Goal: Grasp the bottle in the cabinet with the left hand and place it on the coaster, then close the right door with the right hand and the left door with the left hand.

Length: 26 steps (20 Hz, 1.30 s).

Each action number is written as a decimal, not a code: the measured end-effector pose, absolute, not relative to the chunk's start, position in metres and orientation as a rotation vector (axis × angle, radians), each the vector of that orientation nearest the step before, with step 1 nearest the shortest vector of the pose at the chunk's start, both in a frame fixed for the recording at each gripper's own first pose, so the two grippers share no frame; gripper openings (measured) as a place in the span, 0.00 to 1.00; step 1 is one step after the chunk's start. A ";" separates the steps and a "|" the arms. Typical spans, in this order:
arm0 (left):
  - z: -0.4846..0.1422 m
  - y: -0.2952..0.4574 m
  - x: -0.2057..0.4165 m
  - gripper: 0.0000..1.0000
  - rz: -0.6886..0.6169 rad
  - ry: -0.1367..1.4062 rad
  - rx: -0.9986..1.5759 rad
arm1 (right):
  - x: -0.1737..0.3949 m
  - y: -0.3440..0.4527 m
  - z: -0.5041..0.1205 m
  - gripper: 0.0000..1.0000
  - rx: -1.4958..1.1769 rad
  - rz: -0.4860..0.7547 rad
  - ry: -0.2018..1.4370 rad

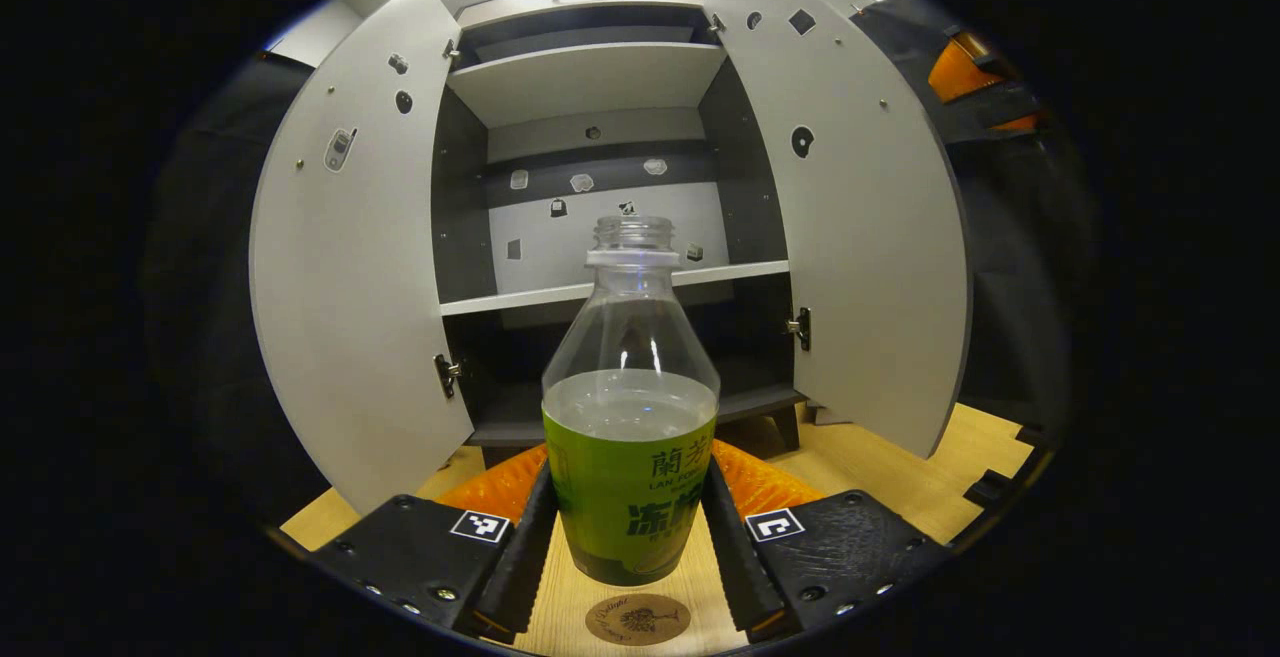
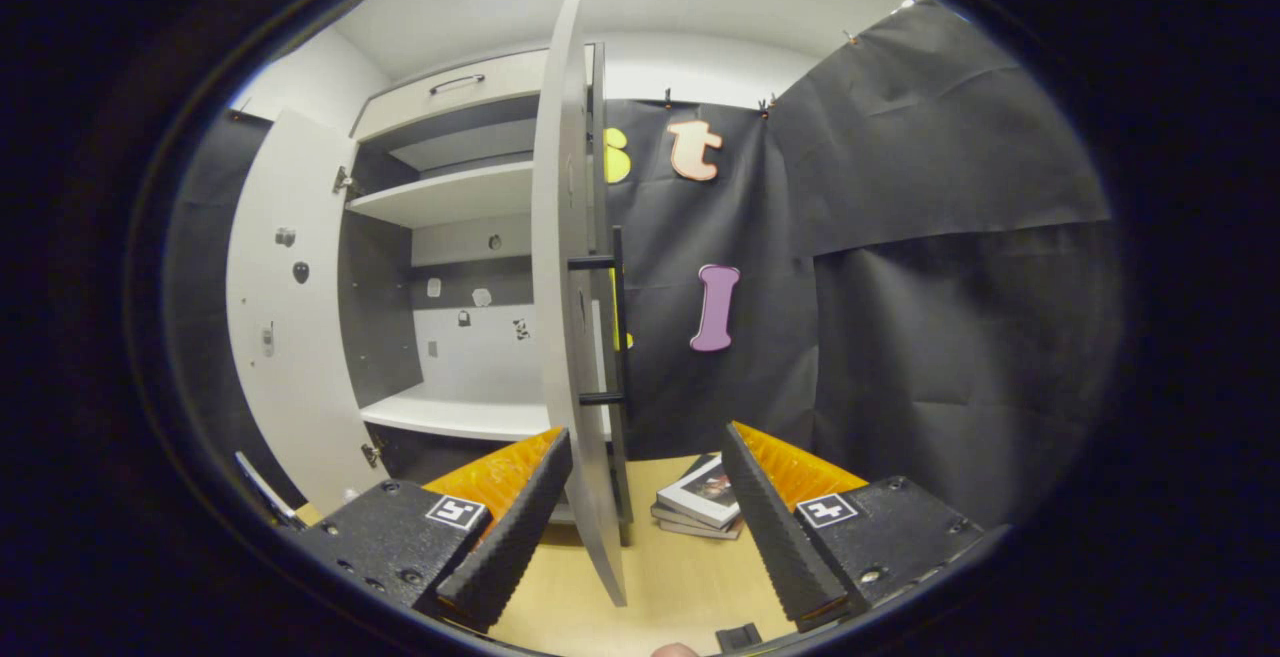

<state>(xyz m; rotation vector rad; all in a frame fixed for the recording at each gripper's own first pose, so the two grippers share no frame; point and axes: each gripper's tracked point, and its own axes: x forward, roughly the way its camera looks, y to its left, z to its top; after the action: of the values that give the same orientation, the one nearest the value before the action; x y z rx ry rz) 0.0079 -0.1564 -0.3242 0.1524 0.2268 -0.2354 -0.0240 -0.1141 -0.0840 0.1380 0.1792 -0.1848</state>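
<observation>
In the left gripper view, the left gripper (image 1: pixel 630 547) has its two fingers pressed against either side of an uncapped clear bottle (image 1: pixel 630 417), which is upright, part full of clear liquid and wrapped in a green label low down. The bottle is out of the cabinet, over the pale wooden table (image 1: pixel 860 462). Just near of its base, a round brown coaster (image 1: pixel 637 619) lies flat on the table; whether the bottle touches the table cannot be told. Beyond the bottle stands the grey cabinet (image 1: pixel 590 77) with both doors swung wide: the left door (image 1: pixel 350 267) and the right door (image 1: pixel 850 227) flank bare shelves.

In the right gripper view, the right gripper (image 2: pixel 640 527) is wide open and holds nothing. The right door (image 2: pixel 575 337), seen edge-on, stands between its fingers, with a dark bar handle (image 2: pixel 615 317) on its outer face. The near edge of the door passes close to the left finger; contact cannot be told. Farther off on the table, to the right of the door, lies a small stack of books (image 2: pixel 700 507). The left door (image 2: pixel 275 337) is open at far left.
</observation>
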 end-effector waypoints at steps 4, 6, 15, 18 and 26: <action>-0.353 -0.151 0.001 0.71 -0.231 0.257 0.130 | -0.023 -0.108 -0.090 0.98 0.115 -0.189 0.207; -0.371 -0.149 -0.002 0.70 -0.224 0.293 0.133 | -0.024 -0.105 -0.094 0.98 0.110 -0.188 0.215; -0.425 -0.150 -0.016 0.71 -0.229 0.385 0.052 | -0.028 -0.101 -0.109 0.98 0.096 -0.216 0.271; -0.442 -0.145 -0.016 0.71 -0.218 0.431 0.020 | -0.027 -0.097 -0.109 0.99 0.075 -0.208 0.272; -0.450 -0.141 -0.020 0.71 -0.207 0.436 0.026 | -0.023 -0.095 -0.105 0.98 0.055 -0.205 0.257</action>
<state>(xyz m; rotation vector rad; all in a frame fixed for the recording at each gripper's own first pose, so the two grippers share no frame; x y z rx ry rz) -0.0197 -0.1406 -0.4498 0.0262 0.4363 -0.2067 -0.0226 -0.0952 -0.1049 0.0553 0.2570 -0.2051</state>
